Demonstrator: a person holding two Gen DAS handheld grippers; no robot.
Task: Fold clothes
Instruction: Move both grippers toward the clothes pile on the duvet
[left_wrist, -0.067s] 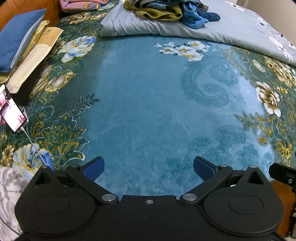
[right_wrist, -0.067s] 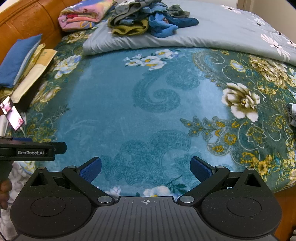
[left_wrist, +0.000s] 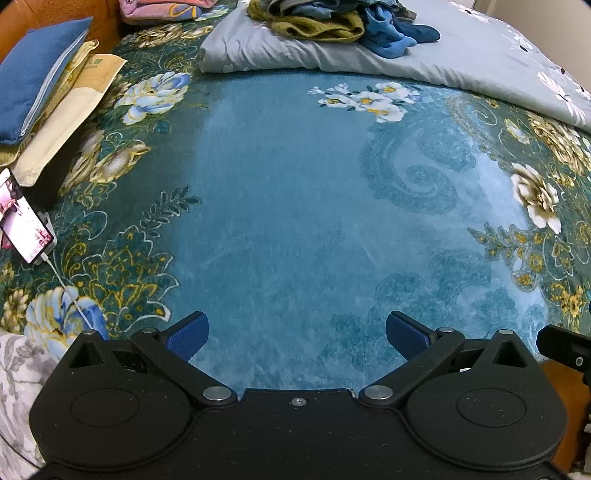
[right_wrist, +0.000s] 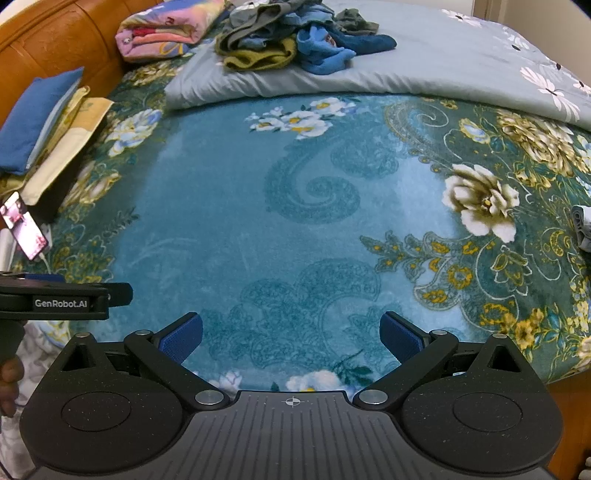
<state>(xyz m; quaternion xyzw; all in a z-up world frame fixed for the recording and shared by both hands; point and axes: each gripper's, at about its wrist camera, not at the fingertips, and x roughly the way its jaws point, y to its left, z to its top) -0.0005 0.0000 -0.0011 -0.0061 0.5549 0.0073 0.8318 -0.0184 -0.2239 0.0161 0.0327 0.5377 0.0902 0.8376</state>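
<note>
I hold my left gripper (left_wrist: 297, 334) and my right gripper (right_wrist: 291, 334) side by side and level above the near edge of the teal floral blanket (left_wrist: 295, 221), both aimed across the bed, both with blue pads spread wide and nothing between them. The clothes pile (right_wrist: 291, 40) I'm meant to fold lies well apart from me at the far side, heaped on the grey quilt (right_wrist: 424, 70). A lit phone (left_wrist: 24, 230) leans at my left beside the blue pillow (left_wrist: 33, 85).
</note>
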